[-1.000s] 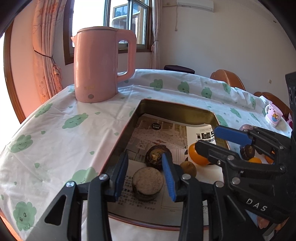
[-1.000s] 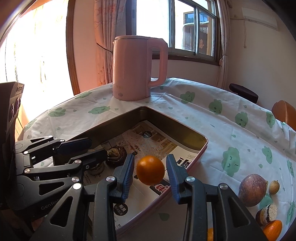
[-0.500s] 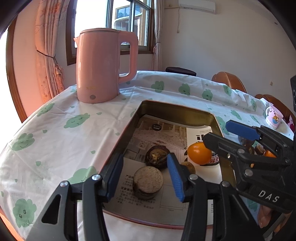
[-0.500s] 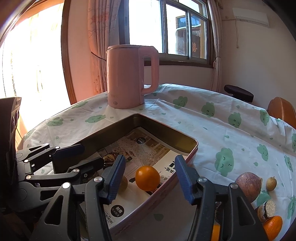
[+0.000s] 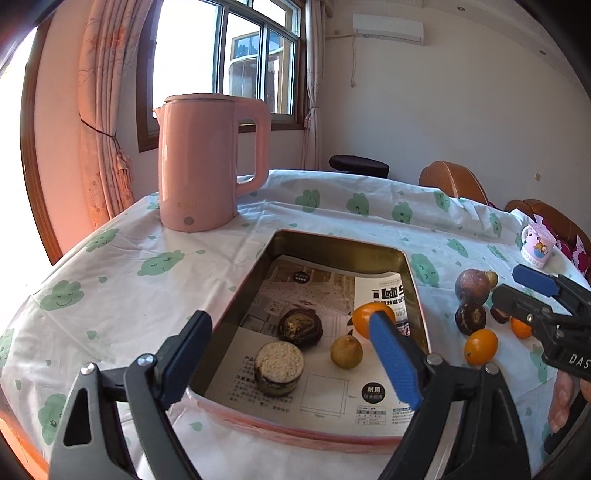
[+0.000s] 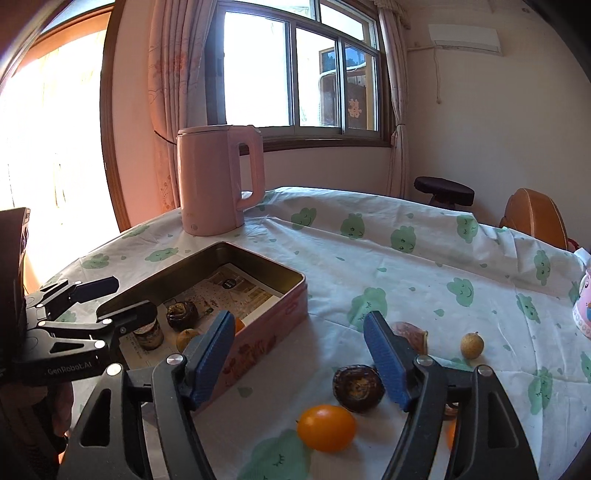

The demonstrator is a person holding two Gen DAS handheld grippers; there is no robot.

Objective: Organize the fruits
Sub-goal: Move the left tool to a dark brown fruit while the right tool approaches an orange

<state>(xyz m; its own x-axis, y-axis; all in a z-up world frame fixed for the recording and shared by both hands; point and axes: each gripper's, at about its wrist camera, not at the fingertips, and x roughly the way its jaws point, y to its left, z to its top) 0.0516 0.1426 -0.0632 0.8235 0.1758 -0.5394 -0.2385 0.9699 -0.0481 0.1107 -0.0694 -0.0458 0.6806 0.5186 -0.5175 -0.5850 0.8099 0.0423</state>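
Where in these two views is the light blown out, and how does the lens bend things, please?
Left wrist view: the window is overexposed, the kettle backlit, the frame corners black. Right wrist view: the left edge is washed out by sunlight, and the table edge curves from fisheye distortion.

Kettle [image 5: 210, 162] behind tin [image 5: 415, 280] of fruit

A tall pink plastic electric kettle [image 5: 207, 162] stands upright on the tabletop [image 5: 147, 280], which is covered by a white cloth printed with green clouds. At two o'clock from the kettle sits a small pink cartoon mug [image 5: 537, 245]. Behind, a window [image 6: 295, 70] with patterned pink curtains [image 5: 103, 110]; a white air conditioner [image 5: 388, 28] at one o'clock.
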